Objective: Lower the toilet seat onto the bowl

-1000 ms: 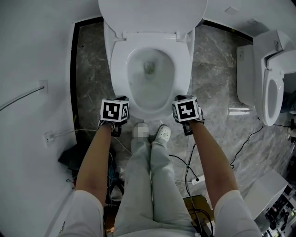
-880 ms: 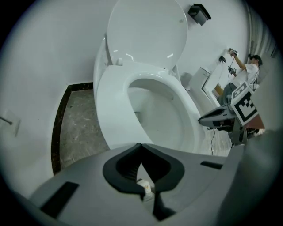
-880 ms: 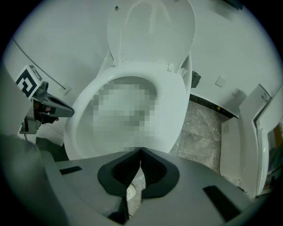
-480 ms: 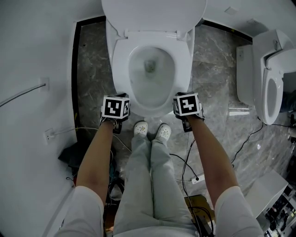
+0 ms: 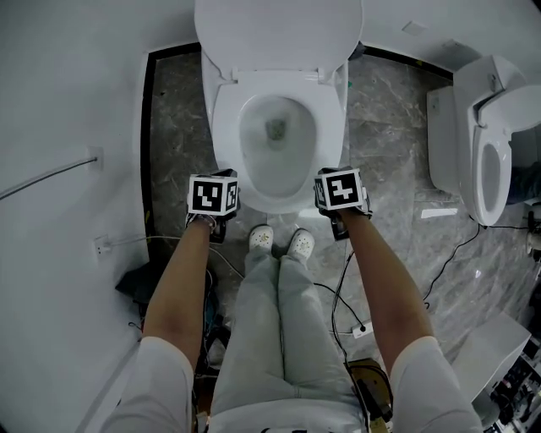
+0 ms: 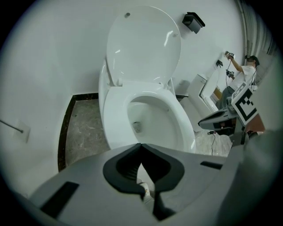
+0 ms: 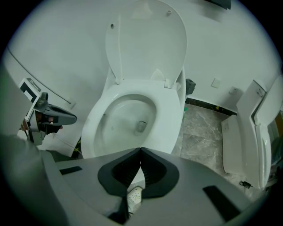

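Toilet seat (image 5: 331, 139) is lying flat on the bowl (image 5: 254, 156), lid (image 5: 279, 25) standing upright. Left gripper (image 6: 141, 146) and right gripper (image 7: 140, 151) are flanking its front, jaws together, empty. Second toilet (image 5: 486, 152) is standing rightward, with cables (image 5: 341, 283) trailing underfoot.

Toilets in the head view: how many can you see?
2. One toilet at top centre, its lid raised; a second toilet at the right edge, partly cut off. More may lie outside the frame.
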`<state>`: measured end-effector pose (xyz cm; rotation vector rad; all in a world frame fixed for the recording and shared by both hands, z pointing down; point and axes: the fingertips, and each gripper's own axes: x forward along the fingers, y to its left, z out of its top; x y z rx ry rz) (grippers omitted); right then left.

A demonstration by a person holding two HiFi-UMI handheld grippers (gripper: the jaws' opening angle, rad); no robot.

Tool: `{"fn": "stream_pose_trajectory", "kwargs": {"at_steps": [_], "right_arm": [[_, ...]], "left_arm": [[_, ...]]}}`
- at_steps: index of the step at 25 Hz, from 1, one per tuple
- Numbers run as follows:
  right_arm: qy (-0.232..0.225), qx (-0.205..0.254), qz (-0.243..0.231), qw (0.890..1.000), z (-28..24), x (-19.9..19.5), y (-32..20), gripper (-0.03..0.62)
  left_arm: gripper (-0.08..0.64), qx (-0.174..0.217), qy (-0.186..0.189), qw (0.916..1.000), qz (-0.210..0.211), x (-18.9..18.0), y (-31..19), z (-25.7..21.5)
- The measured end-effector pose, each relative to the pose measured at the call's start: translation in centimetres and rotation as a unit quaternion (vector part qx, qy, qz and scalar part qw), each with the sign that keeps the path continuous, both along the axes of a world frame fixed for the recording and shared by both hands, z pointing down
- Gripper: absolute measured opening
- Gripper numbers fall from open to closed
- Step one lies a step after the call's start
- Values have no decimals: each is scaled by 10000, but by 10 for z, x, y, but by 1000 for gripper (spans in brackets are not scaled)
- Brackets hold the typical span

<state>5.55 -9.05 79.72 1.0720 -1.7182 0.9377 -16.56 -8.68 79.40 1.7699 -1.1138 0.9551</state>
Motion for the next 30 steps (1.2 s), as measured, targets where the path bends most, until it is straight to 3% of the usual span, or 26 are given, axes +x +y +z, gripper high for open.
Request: {"fn": "stream_pose_trajectory", "kwargs": {"at_steps": [15, 30], "right_arm": [[-84, 418, 76, 9991, -86, 11, -8, 26], [-273, 917, -92, 9954, -197, 0, -18, 26]], "left_arm": [[9, 265, 116, 9995, -130, 0, -3, -75], [9, 818, 248, 9958, -326, -16, -27, -178]]}}
